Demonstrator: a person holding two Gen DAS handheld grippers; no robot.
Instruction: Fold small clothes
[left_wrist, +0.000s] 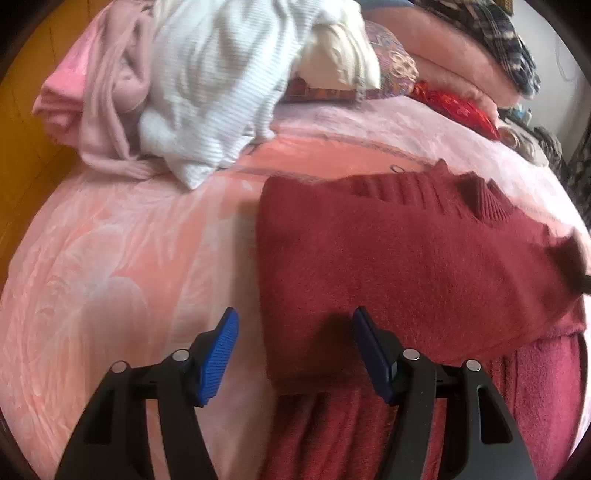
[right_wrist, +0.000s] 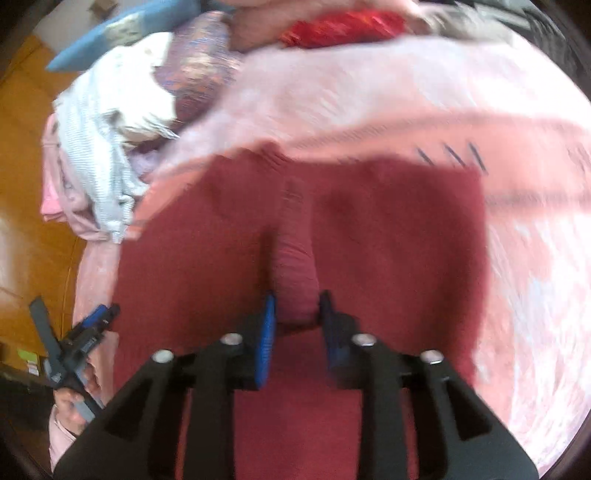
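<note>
The left hand-held gripper (left_wrist: 293, 354) hung with its blue pads spread wide and nothing between them, straddling the left edge of the dark red sweater (left_wrist: 406, 266), which lay partly folded on the pink bed blanket (left_wrist: 122, 258). That edge ran almost straight away from the gripper, between its two fingers; the right finger was over the knit and the left finger over bare blanket. Below the near folded edge more red fabric spread toward the camera. Left of this gripper the blanket lay bare and broad out to the bed's rim. In the right wrist view, which was blurred, the right hand-held gripper (right_wrist: 295, 325) was narrowed onto a ridge of the sweater's ribbed fabric (right_wrist: 295, 266), a lighter red fold rising between its pads. The sweater's far edge ended ahead of that gripper, and its right edge gave onto bare pink blanket to the right. The left gripper showed low at the left there, beside the bed's edge, with orange floor (right_wrist: 33, 177) beyond. Farther ahead and left of the left gripper, well apart from the sweater, a pile of white and pale pink clothes (left_wrist: 207, 85) sat near the bed's far corner. Behind it lay patterned pillows (left_wrist: 391, 70) and a red cloth (left_wrist: 458, 107).
</note>
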